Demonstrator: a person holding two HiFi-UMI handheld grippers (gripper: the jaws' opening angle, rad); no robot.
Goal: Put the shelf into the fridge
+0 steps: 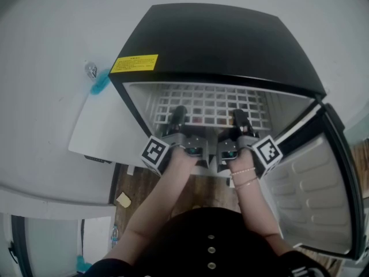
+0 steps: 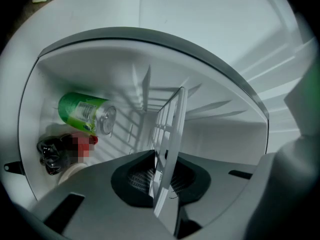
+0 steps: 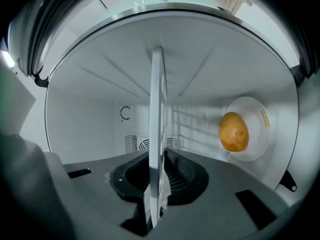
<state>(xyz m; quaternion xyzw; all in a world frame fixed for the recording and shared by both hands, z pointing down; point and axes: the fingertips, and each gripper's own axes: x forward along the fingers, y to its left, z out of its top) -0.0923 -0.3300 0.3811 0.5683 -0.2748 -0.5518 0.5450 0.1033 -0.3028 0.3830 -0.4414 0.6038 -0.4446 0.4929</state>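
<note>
Left tongs (image 1: pixel 179 114) and right tongs (image 1: pixel 239 117) clamp the white wire-grid shelf (image 1: pixel 209 105) inside the fridge (image 1: pixel 219 39)

floor (image 1: pixel 138 180): brown wood | wall (image 1: pixel 52 45): plain white — evenly lit | left: white panel (image 1: pixel 101 126)

The shelf (image 1: pixel 210 105) is in the fridge (image 1: pixel 219 45), above a can (image 2: pixel 80 113) and a potato (image 3: pixel 233 131) on a plate (image 3: pixel 261 134).

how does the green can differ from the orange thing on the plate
The green can is a printed cylinder with a silver end; the orange thing is a smooth, plain oval. The green can sits beside a dark object; the orange thing rests on a white plate. Both are inside the fridge.
</note>
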